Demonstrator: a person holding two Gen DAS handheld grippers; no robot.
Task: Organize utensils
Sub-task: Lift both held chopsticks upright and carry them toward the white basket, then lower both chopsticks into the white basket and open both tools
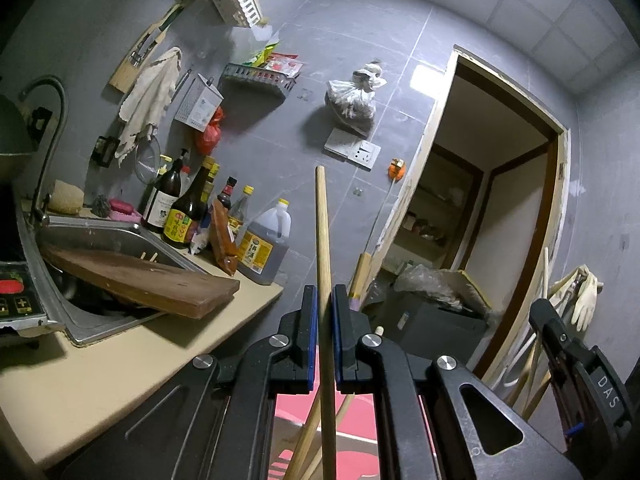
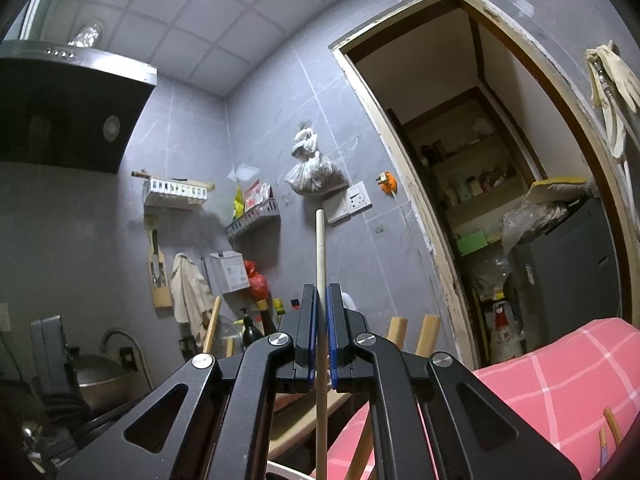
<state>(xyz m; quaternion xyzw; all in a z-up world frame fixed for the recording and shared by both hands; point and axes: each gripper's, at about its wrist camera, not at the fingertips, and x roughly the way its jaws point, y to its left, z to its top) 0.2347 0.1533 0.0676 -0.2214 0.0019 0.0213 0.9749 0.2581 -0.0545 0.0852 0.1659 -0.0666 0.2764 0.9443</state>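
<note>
The left gripper (image 1: pixel 324 300) is closed on a long pale wooden stick (image 1: pixel 322 232); the right gripper (image 2: pixel 321 300) clamps a thin light wooden stick (image 2: pixel 320 248). The right gripper's body reads "DAS".

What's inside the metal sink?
A brown wooden cutting board lies slanted across the sink, with two small stick tips poking up behind it. The board covers whatever lies deeper inside the basin.

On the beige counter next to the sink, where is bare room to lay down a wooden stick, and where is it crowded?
Free: the beige counter in front of the sink, under and beyond the overhanging cutting board. Crowded: the back edge by the wall, packed with bottles and the oil jug.
</note>
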